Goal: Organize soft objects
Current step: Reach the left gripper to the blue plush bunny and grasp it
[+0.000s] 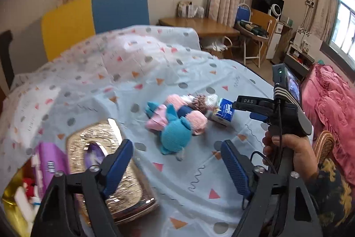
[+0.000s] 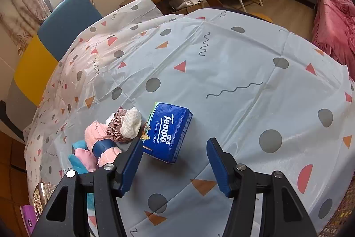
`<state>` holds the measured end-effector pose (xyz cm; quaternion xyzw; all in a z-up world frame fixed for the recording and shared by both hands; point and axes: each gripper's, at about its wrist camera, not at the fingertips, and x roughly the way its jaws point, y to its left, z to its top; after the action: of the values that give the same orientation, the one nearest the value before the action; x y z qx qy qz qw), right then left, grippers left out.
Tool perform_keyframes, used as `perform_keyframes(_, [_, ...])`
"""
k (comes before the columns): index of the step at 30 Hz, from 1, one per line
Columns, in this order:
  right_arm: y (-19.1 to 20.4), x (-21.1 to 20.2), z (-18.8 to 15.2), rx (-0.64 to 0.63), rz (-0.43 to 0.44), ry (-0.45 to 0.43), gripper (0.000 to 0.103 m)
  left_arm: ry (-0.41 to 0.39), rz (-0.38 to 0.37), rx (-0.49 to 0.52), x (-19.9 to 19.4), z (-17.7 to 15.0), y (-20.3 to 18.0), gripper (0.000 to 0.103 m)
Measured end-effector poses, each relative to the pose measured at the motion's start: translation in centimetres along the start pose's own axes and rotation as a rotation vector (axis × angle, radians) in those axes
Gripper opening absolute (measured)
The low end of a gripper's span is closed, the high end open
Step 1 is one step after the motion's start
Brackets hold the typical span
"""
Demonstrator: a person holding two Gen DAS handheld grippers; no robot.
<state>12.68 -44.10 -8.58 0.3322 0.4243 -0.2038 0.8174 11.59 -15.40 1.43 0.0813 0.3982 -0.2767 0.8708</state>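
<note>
Left tongs (image 1: 177,161) angled downward over the table (image 1: 199,72), jaws spread, nothing between them. Right tongs (image 2: 174,163) likewise tilted down, jaws parted and empty, gripped by a hand (image 1: 288,148) at the handle. The soft objects (image 1: 177,117) lie clustered mid-table: blue plush, pink rolled cloths, scrunchies. A blue tissue pack (image 2: 168,132) sits just beside them, just ahead of the right tongs' left jaw.

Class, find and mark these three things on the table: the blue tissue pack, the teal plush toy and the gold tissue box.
blue tissue pack (image 2: 167,132), right wrist view, printed top face.
teal plush toy (image 1: 175,132), left wrist view, its body.
gold tissue box (image 1: 128,188), left wrist view, shiny top.
</note>
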Motion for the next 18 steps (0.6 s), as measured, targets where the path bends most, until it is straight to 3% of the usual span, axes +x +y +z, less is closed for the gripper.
perform_keyframes(10, [-1.0,-0.1,0.4,0.069,0.053,0.013,0.060,0.128,0.018,-0.073,7.0,2.3,0.0,0.082])
perform_keyframes(18, [-0.8,-0.4,0.4,0.072,0.093,0.014,0.060,0.234,0.115,-0.047,14.1,2.8,-1.1,0.082])
